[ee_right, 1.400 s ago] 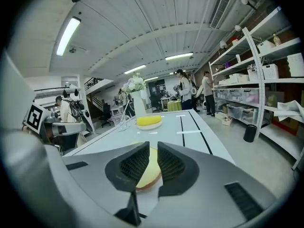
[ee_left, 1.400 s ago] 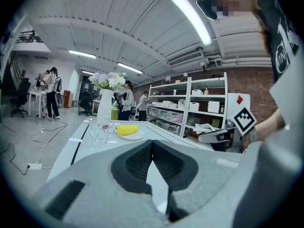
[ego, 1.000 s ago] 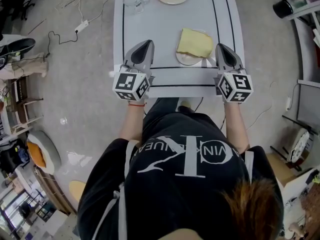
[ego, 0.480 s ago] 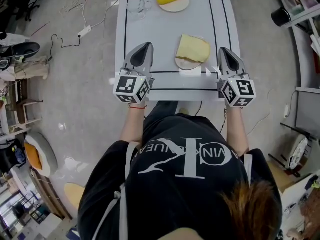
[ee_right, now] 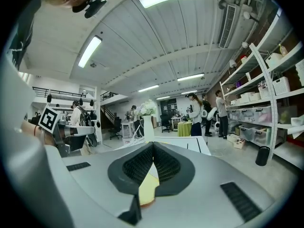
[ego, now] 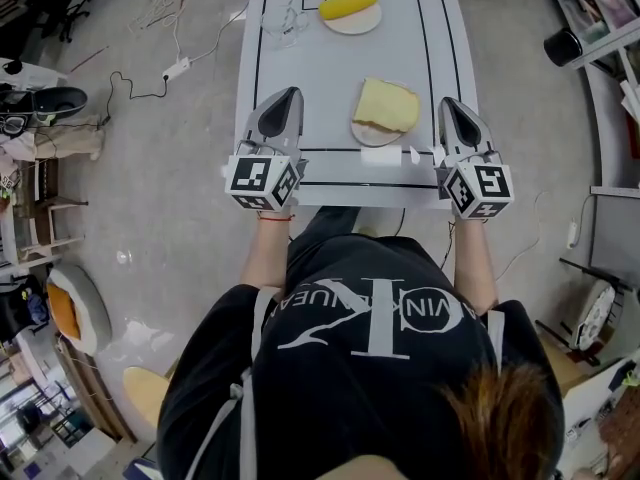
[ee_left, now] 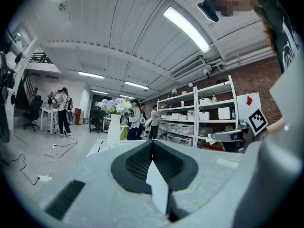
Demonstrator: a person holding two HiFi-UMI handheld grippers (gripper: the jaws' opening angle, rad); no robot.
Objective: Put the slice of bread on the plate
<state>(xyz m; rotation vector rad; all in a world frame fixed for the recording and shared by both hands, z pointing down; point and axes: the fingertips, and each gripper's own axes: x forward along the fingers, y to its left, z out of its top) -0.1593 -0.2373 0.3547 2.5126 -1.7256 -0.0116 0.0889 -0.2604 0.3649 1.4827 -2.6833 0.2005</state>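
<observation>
While both claws are hovering at near edge of table (ego: pixel 335 78), we're seeing bread slice (ego: pixel 386 105) lying on small plate (ego: pixel 370 136), overhanging rim. L gripper (ego: pixel 291 94) & R gripper (ego: pixel 447 103): jaws pressed together, pinching nothing. We're judging bread light, soft, easily squashed. If re-seating, we're taking crust edge w/ gentle pinch.

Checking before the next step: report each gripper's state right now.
Left gripper: closed, fingers together, holding nothing.
Right gripper: closed, fingers together, holding nothing.
</observation>
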